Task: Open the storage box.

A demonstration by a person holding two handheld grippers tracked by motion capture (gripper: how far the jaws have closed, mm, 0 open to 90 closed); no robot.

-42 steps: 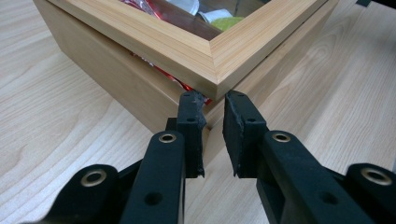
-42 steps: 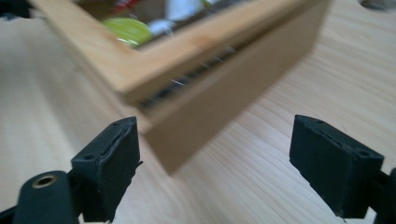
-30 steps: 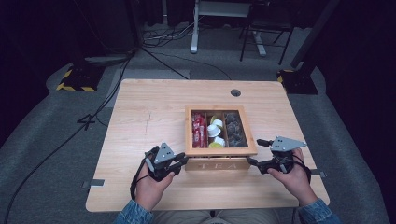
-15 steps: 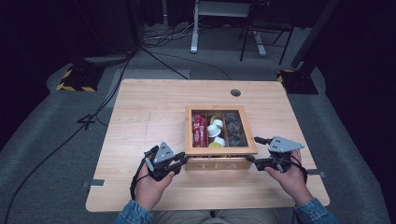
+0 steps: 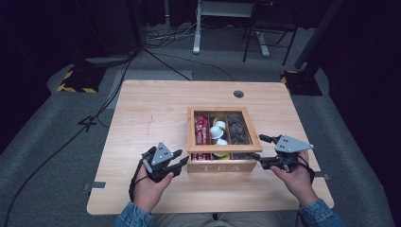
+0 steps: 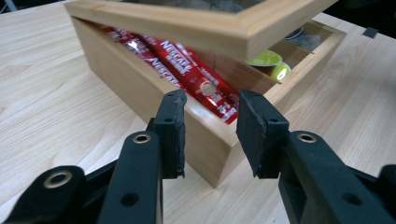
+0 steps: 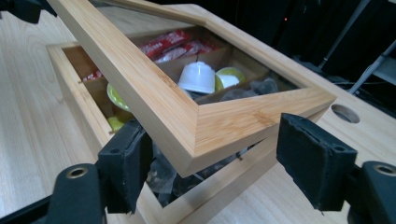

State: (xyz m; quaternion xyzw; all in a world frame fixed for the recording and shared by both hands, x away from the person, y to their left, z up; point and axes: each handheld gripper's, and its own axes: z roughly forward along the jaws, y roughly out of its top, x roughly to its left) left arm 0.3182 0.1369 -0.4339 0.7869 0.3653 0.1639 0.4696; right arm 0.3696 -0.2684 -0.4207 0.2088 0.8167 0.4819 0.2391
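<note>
- The tea box (image 5: 222,165) sits near the front edge of the bench (image 5: 156,118), right of centre, between the two hands. Its glass-paned lid (image 7: 187,116) is raised at the front and tilted, not resting on the walls.
- Inside, red sachets (image 6: 187,70) fill the left compartment, white and green capsules (image 7: 201,77) the middle one, and dark wrapped bags (image 5: 238,132) the right one.
- The right hand-held gripper (image 7: 210,163) is spread, its jaws straddling the lid's front right corner. Whether a pad actually bears on the wood I cannot tell. If nothing supports that corner, the lid could drop shut, perhaps onto a jaw tip poking into the box.
- The left hand-held gripper (image 6: 208,133) is also spread, just beside the box's front left corner with nothing pinched. A push here would probably slide the box across the smooth bench rather than steady it.
- Lifting from one corner alone may twist the lid on its hinges, or tip the light box backward.
- The box lies close to the bench's near edge, so a pull toward the person risks dragging it off.
</note>
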